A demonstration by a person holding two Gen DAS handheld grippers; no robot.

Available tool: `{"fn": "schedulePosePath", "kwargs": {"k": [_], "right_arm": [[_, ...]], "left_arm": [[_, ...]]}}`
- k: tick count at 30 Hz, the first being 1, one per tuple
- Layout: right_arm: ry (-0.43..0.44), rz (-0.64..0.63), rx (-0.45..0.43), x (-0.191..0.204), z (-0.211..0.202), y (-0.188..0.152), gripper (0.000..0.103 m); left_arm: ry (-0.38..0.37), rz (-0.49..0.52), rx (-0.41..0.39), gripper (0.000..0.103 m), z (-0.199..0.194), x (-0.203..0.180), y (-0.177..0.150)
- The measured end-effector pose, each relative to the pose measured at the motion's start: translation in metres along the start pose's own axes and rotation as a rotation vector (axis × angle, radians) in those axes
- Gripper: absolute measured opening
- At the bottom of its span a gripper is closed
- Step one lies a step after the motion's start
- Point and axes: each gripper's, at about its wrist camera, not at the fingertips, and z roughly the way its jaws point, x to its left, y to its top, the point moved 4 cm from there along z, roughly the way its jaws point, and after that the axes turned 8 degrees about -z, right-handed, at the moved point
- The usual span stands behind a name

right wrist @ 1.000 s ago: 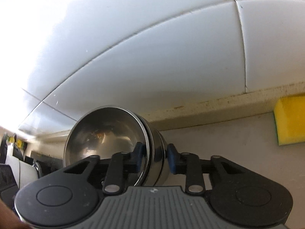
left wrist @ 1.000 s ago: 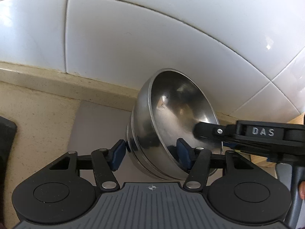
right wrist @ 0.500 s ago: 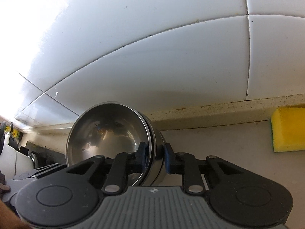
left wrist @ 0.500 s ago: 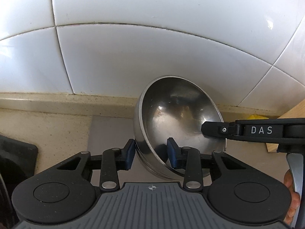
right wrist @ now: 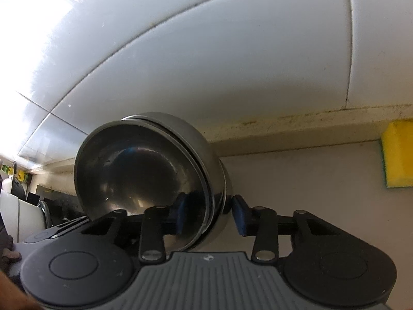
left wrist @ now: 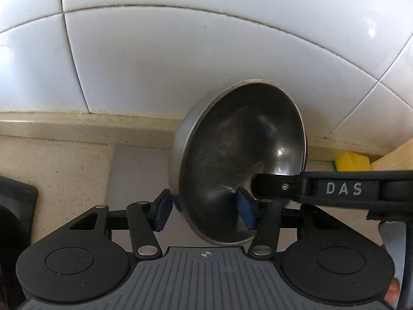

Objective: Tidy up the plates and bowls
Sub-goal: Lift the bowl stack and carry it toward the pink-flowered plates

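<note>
Straddling the rim from both sides, I have the nested steel bowls (right wrist: 144, 170) standing on edge at the centre of each view, mouth turned sideways and the backs close to the white tiled wall (left wrist: 180, 64). My left gripper (left wrist: 204, 210) has one blue pad just outside the outer wall and the other inside the hollow. Its jaws have just been opening, so the rim sits between the pads with slack and nothing is pinched. My right gripper (right wrist: 210, 214) does the same from the other side: one pad inside the inner bowl, one a little clear of the outer shell, jaws likewise just opened and loose around both rims.

I judge the pair was tipped up like this so it could be carried as one and set down on the grey mat (left wrist: 134, 170) at the foot of the wall. With both grips relaxed, the stack seems to rest on its lower edge. Whether it leans on the tiles I cannot tell.

Around it, a yellow sponge (right wrist: 397, 152) lies at the right edge of the mat, well apart from the bowls. Beige counter (left wrist: 51, 170) runs off to the left, where a dark object (left wrist: 15, 199) sits at the frame's edge. My own right finger reaches across the bowl's mouth, so the two grippers crowd each other here.
</note>
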Motion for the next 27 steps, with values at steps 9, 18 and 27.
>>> {"fn": "schedulePosePath", "kwargs": {"k": [9, 18, 27], "right_arm": [[-0.013, -0.009, -0.023, 0.002, -0.010, -0.001, 0.016], [-0.006, -0.036, -0.056, 0.014, -0.026, -0.005, 0.016], [0.009, -0.049, -0.089, 0.025, -0.053, -0.019, 0.016]], "left_arm": [[-0.037, -0.029, 0.008, 0.048, -0.005, 0.005, -0.003], [-0.037, -0.004, -0.046, 0.048, -0.021, 0.006, -0.002], [-0.066, 0.000, -0.085, 0.048, -0.052, -0.003, -0.015]]}}
